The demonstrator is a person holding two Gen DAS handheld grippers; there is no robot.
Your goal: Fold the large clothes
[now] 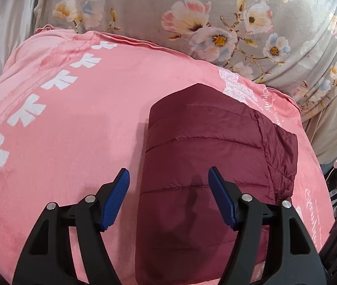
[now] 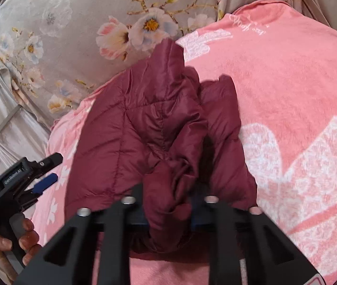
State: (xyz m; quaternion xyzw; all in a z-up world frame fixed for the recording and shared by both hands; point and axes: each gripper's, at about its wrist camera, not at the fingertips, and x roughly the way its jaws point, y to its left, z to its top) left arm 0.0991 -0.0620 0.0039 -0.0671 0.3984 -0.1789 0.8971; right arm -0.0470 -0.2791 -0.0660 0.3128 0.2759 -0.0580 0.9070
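L gripper (image 1: 168, 178) open above jacket (image 1: 204, 166); R gripper (image 2: 168, 213) seemingly clamps jacket edge; blanket (image 1: 73, 118) bare leftward.

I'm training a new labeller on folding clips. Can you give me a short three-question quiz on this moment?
1. True or false: the left gripper is clamped on the maroon puffer jacket.
2. What does the right gripper grip?
3. The jacket lies on: A) pink blanket B) bare floor C) wooden table.

Key: 1 false, its jaws stand open above the jacket; 2 a bunched fold of the jacket; 3 A.
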